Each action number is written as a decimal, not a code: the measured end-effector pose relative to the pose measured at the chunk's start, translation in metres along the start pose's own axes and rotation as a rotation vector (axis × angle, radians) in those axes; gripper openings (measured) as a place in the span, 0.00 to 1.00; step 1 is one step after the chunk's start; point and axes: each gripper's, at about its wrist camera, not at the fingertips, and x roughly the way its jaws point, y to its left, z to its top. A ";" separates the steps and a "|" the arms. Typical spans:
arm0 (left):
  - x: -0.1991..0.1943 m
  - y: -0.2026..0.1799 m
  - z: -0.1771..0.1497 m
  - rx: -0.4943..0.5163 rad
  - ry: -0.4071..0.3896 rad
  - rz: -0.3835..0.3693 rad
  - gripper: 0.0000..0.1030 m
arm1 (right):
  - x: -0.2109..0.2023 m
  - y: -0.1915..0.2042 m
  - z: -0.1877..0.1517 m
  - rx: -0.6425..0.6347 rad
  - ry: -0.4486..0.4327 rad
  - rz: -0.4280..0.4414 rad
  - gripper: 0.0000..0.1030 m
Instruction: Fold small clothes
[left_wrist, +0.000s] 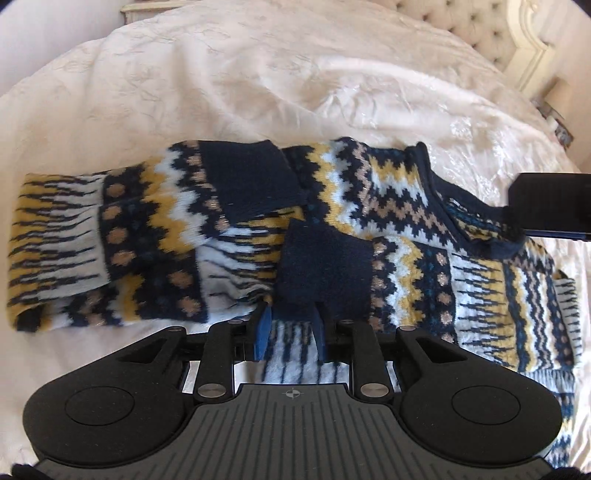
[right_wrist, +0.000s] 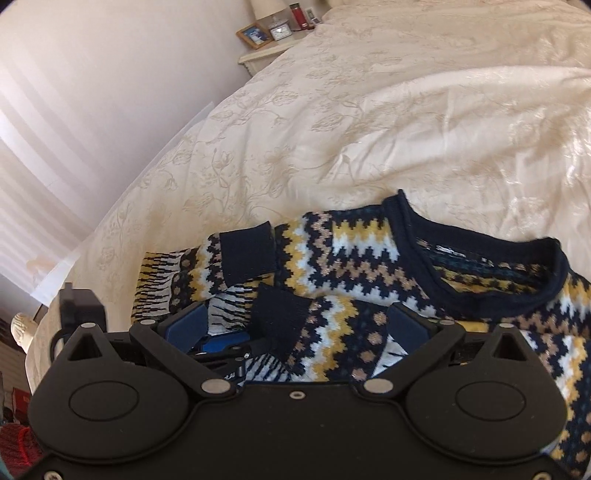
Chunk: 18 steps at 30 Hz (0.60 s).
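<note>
A patterned knit sweater (left_wrist: 388, 206) in navy, mustard, white and tan lies spread across a cream bedspread (left_wrist: 229, 85), both sleeves folded in over the body so that their navy cuffs (left_wrist: 255, 181) rest near the middle of the garment. The left tool (left_wrist: 290, 325) sits low over the sweater's near edge, its blue fingers (left_wrist: 263, 332) drawn to a narrow gap with the near cuff and a strip of white-and-navy knit between them; whether they actually pinch the cloth cannot be told. In the right wrist view the right tool (right_wrist: 295, 328) stands wide apart above the sweater (right_wrist: 354, 266), its blue fingers (right_wrist: 406, 325) straddling the near sleeve cuff (right_wrist: 280, 314) without closing on it. The navy neckline (right_wrist: 480, 258) lies open to the right, toward the far side. A dark part of the right tool (left_wrist: 550, 203) shows at the right edge of the left wrist view. At the far left corner of the bed, a nightstand (right_wrist: 258, 55) carries a framed photo (right_wrist: 255, 35) and a red container (right_wrist: 297, 14).
</note>
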 end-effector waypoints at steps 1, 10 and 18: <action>-0.007 0.006 -0.004 -0.019 -0.007 0.014 0.23 | 0.008 0.006 0.003 -0.025 0.006 0.001 0.99; -0.055 0.076 -0.031 -0.150 -0.012 0.151 0.23 | 0.082 0.040 0.033 -0.141 0.062 0.025 0.61; -0.062 0.106 -0.041 -0.223 -0.003 0.202 0.23 | 0.135 0.034 0.052 -0.085 0.124 0.020 0.62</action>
